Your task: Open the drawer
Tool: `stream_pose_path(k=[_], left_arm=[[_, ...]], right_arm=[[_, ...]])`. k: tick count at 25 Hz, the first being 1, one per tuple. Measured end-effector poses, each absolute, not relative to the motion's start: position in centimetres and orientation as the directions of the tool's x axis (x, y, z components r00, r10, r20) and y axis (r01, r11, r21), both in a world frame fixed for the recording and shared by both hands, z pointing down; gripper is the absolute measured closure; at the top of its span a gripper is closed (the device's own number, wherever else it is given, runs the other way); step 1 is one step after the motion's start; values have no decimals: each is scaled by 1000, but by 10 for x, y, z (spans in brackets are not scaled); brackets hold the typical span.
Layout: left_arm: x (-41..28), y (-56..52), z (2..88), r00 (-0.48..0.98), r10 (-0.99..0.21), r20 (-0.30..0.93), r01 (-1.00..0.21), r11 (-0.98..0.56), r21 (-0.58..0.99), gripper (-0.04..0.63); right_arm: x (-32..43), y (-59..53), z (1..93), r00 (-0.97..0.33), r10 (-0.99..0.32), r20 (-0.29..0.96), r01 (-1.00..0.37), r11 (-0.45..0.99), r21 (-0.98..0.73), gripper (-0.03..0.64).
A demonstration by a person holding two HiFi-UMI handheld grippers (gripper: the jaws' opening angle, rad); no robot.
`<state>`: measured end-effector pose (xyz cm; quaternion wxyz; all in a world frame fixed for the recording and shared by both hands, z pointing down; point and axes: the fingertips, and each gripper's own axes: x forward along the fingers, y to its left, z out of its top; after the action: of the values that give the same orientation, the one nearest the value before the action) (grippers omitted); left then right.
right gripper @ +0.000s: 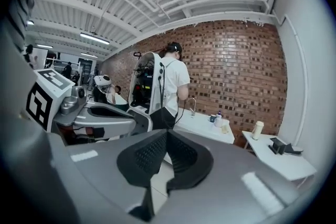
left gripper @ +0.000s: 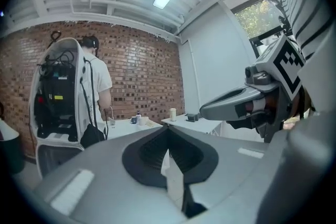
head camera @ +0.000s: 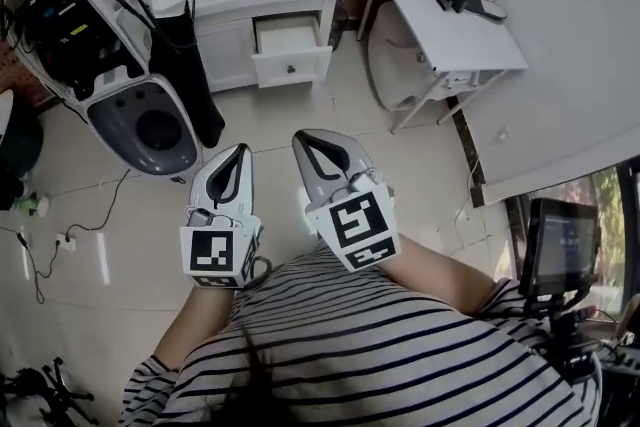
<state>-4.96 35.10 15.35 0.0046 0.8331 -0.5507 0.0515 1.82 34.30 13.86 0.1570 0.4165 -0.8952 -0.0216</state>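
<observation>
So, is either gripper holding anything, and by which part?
Nothing is held: the left gripper and right gripper both have jaws shut together, empty, away from the drawer.

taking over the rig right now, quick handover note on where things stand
Left gripper: shut, empty, held by the chest.
Right gripper: shut, empty, beside it.
Drawer: in the white cabinet across the floor, out of reach; a person stands at the cabinet's left.
Done: the drawer looks pulled out.
Left: seemingly nothing; check that it is open far enough.
</observation>
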Motion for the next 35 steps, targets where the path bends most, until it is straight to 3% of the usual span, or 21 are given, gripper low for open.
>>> stream_pose_path(k=[15,35], left_arm=[[11,408,147,380,-919,104,-924,-383,-8,581],[48,396,163,355,-920,166,-933,-361,-5,580]], right_arm=[[65,401,157,-626,-707,329,-744,667,18,615],[87,392,163,-668,-663,338,-700,714,16,615]])
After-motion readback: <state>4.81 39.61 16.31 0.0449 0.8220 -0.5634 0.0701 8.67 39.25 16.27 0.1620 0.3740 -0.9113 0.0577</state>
